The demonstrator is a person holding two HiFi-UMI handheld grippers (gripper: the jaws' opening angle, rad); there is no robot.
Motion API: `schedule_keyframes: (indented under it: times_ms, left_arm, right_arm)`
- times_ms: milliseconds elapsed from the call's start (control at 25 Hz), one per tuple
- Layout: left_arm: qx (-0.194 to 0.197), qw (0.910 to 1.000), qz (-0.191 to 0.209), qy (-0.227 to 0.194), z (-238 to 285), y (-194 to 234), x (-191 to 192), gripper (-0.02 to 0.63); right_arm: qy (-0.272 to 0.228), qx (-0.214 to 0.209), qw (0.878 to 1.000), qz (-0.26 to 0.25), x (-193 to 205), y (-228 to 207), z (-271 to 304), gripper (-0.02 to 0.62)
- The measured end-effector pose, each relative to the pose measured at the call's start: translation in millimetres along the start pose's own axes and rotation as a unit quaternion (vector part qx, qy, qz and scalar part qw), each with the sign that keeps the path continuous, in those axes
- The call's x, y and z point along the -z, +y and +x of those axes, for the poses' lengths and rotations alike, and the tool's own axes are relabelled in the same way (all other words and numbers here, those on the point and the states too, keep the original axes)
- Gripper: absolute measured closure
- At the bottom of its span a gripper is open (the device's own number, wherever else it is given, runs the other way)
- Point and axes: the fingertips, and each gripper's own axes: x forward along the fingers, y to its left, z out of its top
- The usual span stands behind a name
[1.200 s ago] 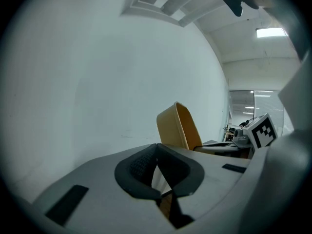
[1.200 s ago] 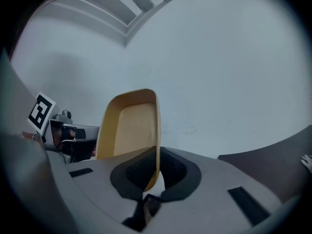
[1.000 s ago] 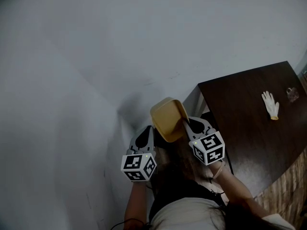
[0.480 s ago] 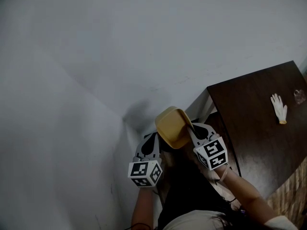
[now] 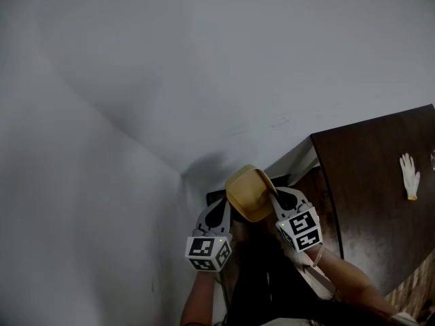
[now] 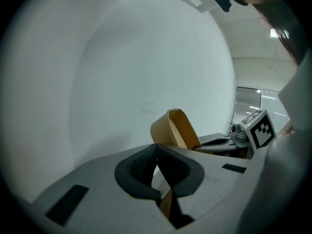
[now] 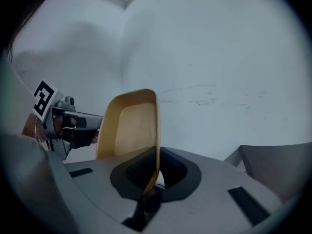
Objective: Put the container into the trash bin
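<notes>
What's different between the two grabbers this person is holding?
The right gripper is clamped on the wall of the yellow container; the left gripper is shut and empty. The right gripper is nearer the dark table; the left gripper is on the container's other side. Both carry black-and-white marker cubes.

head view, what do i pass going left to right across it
left gripper → container → right gripper, clamped on its rim → white glove lying on the dark table

Both forearms are extended forward. The left hand-held gripper (image 5: pixel 217 208) is held with jaws together, empty; the right hand-held gripper (image 5: pixel 274 194) is clamped on the rim of the container (image 5: pixel 246 195).
</notes>
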Motion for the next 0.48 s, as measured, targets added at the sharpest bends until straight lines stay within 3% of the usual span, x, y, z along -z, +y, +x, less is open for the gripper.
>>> schedule_keyframes:
  times_ms: [480]
  left_arm:
    - [-0.013, 0.9995, -0.022, 0.019, 50.7, 60.9, 60.4, 0.588]
  right_arm:
    - [0.062, -0.014, 0.998, -0.019, 66.3, -12.0, 82.6, 0.575]
